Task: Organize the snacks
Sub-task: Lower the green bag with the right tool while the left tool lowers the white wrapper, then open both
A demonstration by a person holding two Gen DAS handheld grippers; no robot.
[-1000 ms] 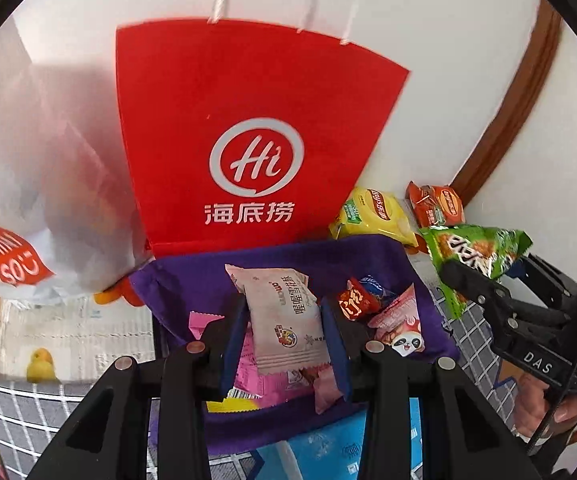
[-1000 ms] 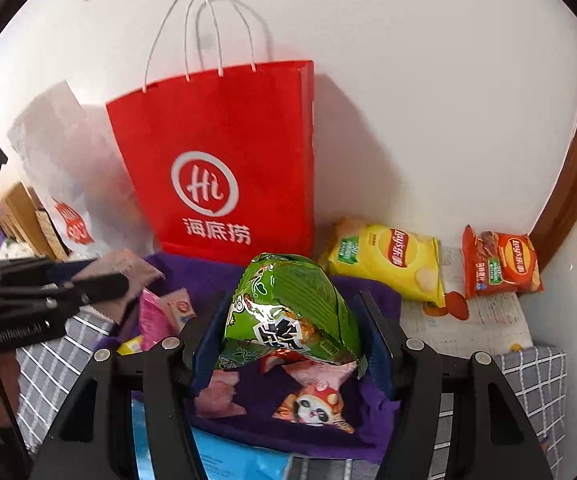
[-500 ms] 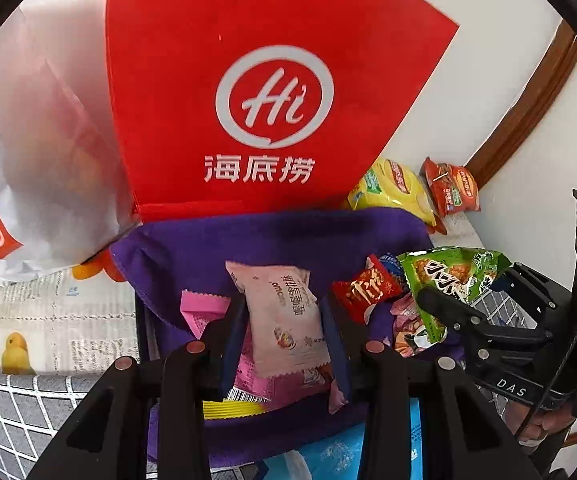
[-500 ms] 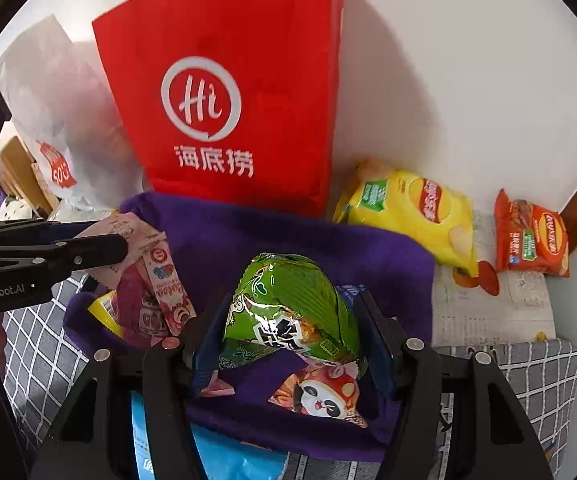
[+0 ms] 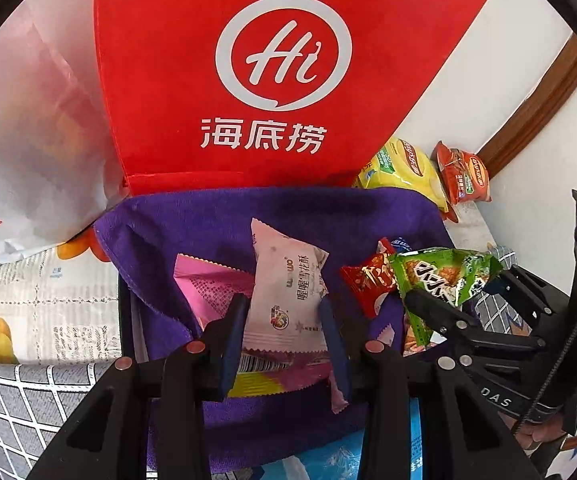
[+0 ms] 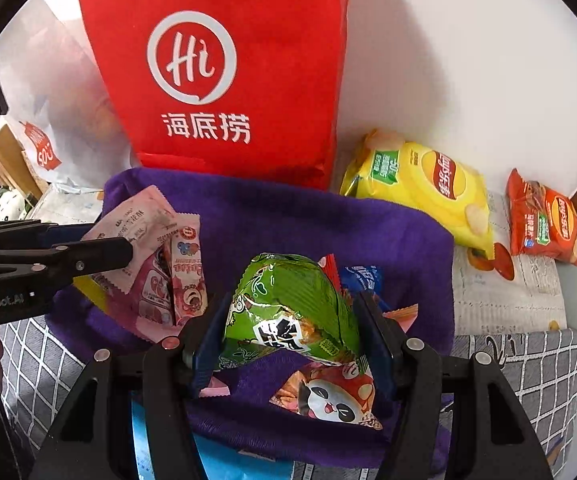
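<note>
1. The left gripper (image 5: 284,316) has its fingers pinched on a pale pink snack packet (image 5: 288,292), held just above the purple cloth-lined bin (image 5: 224,216), over its left half.
2. The right gripper (image 6: 294,320) squeezes a puffy green snack bag (image 6: 292,304) from both sides, hovering over the right half of the same bin. Neither one has let go.
3. Already lying in the bin: a pink packet with a cartoon print (image 6: 186,276), a darker pink wrapper (image 5: 208,284), a small red packet (image 5: 368,284), a blue wrapper (image 6: 362,276) and a panda-print packet (image 6: 330,394). So a good share of the sorting looks done.
4. Left outside, by my reckoning: a yellow Lay's chip bag (image 6: 424,184) and a red-orange Lay's bag (image 6: 542,220), both on the newspaper (image 6: 504,292) at the far right edge of the checked surface, near the wall.
5. A red Haidilao paper bag (image 6: 224,72) stands upright just behind the bin, and a white Miniso bag (image 5: 28,140) sits at its left; whether either holds more snacks I cannot tell.
6. I'd say the two held packets only need releasing, then the chips.
</note>
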